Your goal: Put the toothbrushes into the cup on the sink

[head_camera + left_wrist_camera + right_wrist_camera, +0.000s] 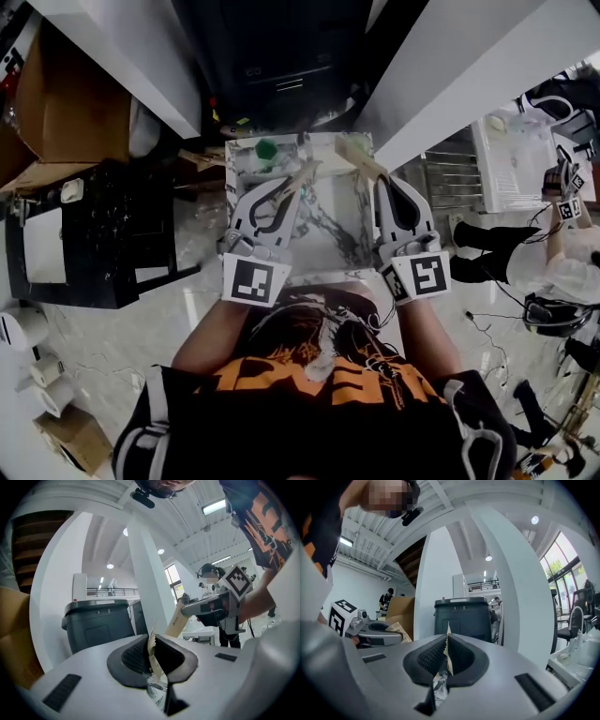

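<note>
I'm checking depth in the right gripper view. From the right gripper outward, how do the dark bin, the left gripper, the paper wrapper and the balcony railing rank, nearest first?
1. Paper wrapper: clamped in its own jaws.
2. Left gripper: at left, holding another paper packet.
3. Dark bin: straight ahead, behind the jaws.
4. Balcony railing: far background, above the bin.

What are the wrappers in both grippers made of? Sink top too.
Left wrapper, pinched in the left gripper: matte tan kraft paper by look, zigzag-cut edge. Right wrapper, in the right gripper: same paper, with glossy clear film below, likely plastic. Sink top: white with grey veins, marble or imitation; cannot tell which.
</note>
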A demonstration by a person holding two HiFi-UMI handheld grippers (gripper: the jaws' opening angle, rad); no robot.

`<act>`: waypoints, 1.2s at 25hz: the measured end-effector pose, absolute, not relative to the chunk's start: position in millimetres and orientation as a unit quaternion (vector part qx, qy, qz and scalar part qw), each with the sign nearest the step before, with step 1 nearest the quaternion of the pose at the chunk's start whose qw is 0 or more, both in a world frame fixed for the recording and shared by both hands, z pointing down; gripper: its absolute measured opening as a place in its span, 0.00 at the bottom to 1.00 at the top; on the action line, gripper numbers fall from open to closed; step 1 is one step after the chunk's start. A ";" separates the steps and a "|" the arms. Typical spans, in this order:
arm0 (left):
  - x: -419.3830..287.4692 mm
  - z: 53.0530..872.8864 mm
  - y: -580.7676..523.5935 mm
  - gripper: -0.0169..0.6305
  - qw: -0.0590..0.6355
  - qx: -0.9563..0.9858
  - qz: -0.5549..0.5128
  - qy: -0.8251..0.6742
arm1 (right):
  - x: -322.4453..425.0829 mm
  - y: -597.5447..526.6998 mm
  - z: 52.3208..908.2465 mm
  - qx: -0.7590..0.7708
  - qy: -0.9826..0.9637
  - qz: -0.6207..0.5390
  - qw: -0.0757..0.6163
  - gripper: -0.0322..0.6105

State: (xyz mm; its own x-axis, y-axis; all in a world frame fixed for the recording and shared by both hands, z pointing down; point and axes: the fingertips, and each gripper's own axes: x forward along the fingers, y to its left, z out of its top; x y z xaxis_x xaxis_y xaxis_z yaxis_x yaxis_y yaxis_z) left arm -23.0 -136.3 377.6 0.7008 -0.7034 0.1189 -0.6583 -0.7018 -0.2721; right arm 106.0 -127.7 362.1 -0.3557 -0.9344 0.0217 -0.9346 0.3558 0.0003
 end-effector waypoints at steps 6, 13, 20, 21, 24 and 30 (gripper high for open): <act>6.1 394.6 -152.0 0.11 0.117 -0.912 -0.137 0.369 | 143.9 -145.3 385.9 0.584 -0.811 0.032 0.013 0.08; 42.2 414.2 -173.6 0.11 0.090 -0.919 -0.125 0.362 | 181.0 -173.5 440.5 0.597 -0.798 0.068 0.044 0.08; 50.2 445.5 -187.0 0.11 0.041 -0.914 -0.134 0.380 | 195.3 -191.4 484.5 0.584 -0.803 0.085 0.080 0.08; 50.2 448.2 -187.3 0.11 0.039 -0.913 -0.138 0.382 | 196.4 -194.0 487.1 0.582 -0.804 0.087 0.081 0.08; 52.0 453.7 -188.6 0.11 0.041 -0.911 -0.146 0.382 | 197.1 -203.7 495.8 0.576 -0.808 0.092 0.086 0.08; 55.9 460.9 -193.1 0.11 0.044 -0.908 -0.156 0.386 | 192.3 -219.9 520.1 0.557 -0.817 0.105 0.104 0.08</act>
